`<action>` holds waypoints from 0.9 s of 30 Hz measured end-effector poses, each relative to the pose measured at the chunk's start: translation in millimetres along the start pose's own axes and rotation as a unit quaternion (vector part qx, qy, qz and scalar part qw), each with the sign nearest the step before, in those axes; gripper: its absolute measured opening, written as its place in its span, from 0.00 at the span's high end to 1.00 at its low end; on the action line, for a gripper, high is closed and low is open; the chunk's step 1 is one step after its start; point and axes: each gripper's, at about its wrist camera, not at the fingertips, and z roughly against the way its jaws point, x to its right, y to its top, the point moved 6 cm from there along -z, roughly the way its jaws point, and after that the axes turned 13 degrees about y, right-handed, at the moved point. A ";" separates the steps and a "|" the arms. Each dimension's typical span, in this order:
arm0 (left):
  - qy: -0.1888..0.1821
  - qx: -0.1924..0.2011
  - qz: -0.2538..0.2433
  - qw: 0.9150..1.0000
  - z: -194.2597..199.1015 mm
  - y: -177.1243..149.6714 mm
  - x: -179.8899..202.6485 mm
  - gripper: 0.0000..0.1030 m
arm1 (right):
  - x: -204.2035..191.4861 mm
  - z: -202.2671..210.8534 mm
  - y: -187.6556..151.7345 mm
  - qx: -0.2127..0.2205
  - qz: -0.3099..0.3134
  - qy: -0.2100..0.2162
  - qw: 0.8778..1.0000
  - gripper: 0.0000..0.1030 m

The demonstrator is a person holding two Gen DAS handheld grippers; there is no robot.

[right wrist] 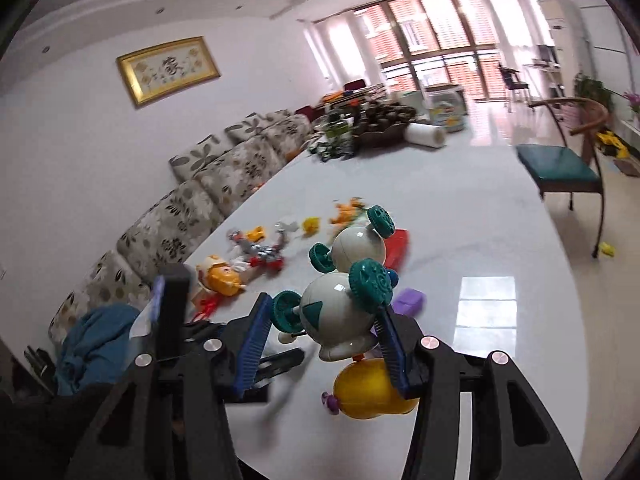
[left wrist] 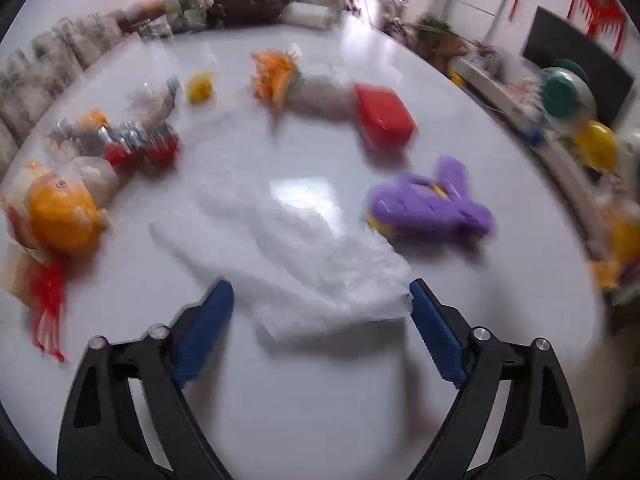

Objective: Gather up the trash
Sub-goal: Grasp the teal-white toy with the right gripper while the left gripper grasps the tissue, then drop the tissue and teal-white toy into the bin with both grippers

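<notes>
A crumpled white plastic bag (left wrist: 308,256) lies flat on the white worktop (left wrist: 320,400), its long axis running from the upper left toward the lower right in the left wrist view. Its near right corner reaches the tip of the left gripper's (left wrist: 320,308) right blue finger; whether they touch is unclear through the blur. The left gripper's fingers (left wrist: 204,332) stand spread wide, with only the bag's near edge between them and no pinch on it.

The right gripper (right wrist: 320,340) is closed on a toy (right wrist: 340,316): two cream ball-shaped bodies in a row, with four teal wheels visible, pointing away from the camera toward the far end of the worktop. Its blue fingers (right wrist: 252,344) press on the near body from both sides. A yellow rounded toy part (right wrist: 368,392) hangs just below, against the right finger.

Around the bag lie a purple toy (left wrist: 428,204) to its right, a red box (left wrist: 384,116) beyond that, an orange frilly piece (left wrist: 276,76), a small yellow piece (left wrist: 200,88), a red and silver toy (left wrist: 136,140) and an orange-headed doll (left wrist: 60,216) on the left. None of them lies between the left fingers and the bag. A floral sofa (right wrist: 192,208) runs along the worktop's left side, and a green-seated chair (right wrist: 560,168) stands on its right.
</notes>
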 end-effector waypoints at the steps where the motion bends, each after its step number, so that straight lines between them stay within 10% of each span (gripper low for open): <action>1: 0.009 0.006 -0.016 1.000 -1.4 1.1 1.9 0.50 | 2.5 1.6 -3.0 0.000 -0.001 -0.004 1.000 0.51; 2: 0.006 0.006 -0.018 1.000 -0.9 0.7 1.4 0.85 | 3.6 2.8 -5.3 0.000 -0.001 -0.005 1.000 0.51; 3: -0.010 0.001 -0.014 1.000 -0.4 -1.5 -0.5 0.99 | 3.8 3.7 -8.0 -0.001 -0.001 -0.005 1.000 0.51; 14: -0.049 0.195 -0.038 0.979 172.3 -55.2 -74.3 0.99 | -97.1 2.8 -40.5 -0.011 0.055 0.072 0.996 0.51; 19: -0.065 0.148 -0.051 0.985 179.8 -130.0 -94.6 0.99 | -155.7 5.4 -94.7 -0.075 0.078 0.125 0.986 0.51; 27: -0.090 -0.049 -0.066 0.993 63.1 -262.7 -95.3 0.98 | -142.8 -74.6 -244.9 -0.272 0.026 0.127 0.953 0.51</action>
